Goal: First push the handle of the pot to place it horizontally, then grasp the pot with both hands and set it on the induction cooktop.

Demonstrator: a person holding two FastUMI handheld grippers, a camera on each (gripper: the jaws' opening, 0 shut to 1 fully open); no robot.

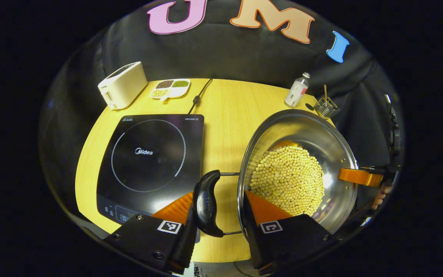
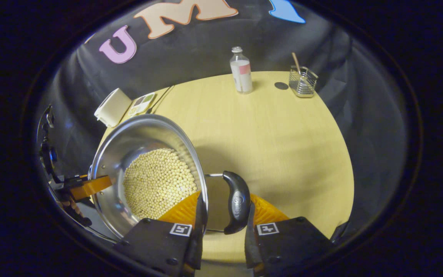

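Steel pot sits at the right of the left gripper view, shiny inside, with a heap of pale round beans at its bottom. It stands on the yellow table, just beside the black cooktop and not on it. A black handle on a wire loop sticks out from the pot's near side. The left gripper straddles handle and rim, one orange finger outside the handle, the other inside the pot wall; whether they press, I cannot tell. Across the pot, the other gripper's orange finger meets the far rim. A toaster, divided dish, bottle and wire holder stand at the back.

From the right gripper view, the pot is at the left, its second handle between the right gripper fingers, one finger inside the rim; grip pressure cannot be told
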